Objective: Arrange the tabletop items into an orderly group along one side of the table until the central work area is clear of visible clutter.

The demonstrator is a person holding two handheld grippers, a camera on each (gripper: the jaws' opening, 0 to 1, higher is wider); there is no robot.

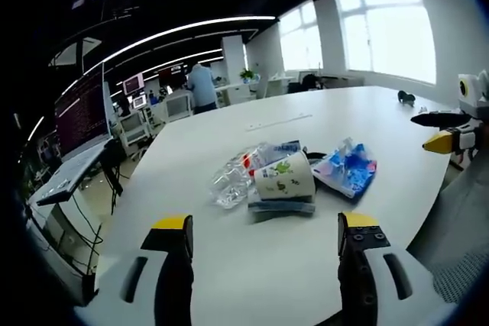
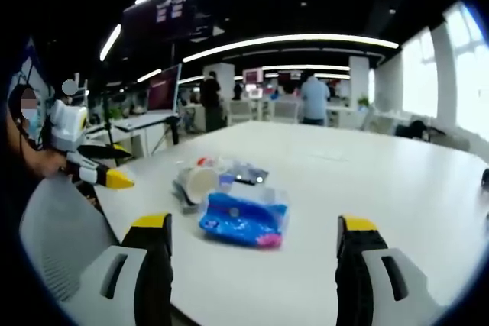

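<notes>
- White bench (image 1: 252,257) carries a small cluster of clutter near its middle; the surface around the cluster is bare.
- In the left gripper view, the cluster holds a paper cup (image 1: 284,179) lying on its side, with a green pattern on its wall.
- A crushed clear plastic bottle (image 1: 233,179) with a red label lies touching the cup on that view's left.
- A blue crinkled snack bag (image 1: 348,168) lies just beside the cup on the other side.
- A flat dark packet (image 1: 281,207) sits under the cup's near edge.
- Left gripper (image 1: 265,246) hangs above the bench short of the cluster, jaws spread wide with nothing between them.
- Right gripper (image 1: 452,131) enters that view at the right edge, held off the bench's edge, yellow tips close together; whether they meet I cannot tell there.
- In the right gripper view, the snack bag (image 2: 244,219) is nearest, with the cup (image 2: 197,183) behind it showing its round mouth.
- Right gripper (image 2: 254,253) in its own view has its jaws parted and empty, hovering near the bag.
- Left gripper (image 2: 103,175) shows at that view's left, a person's hand behind it.
- Monitors (image 1: 80,112) and people stand well beyond the bench.
</notes>
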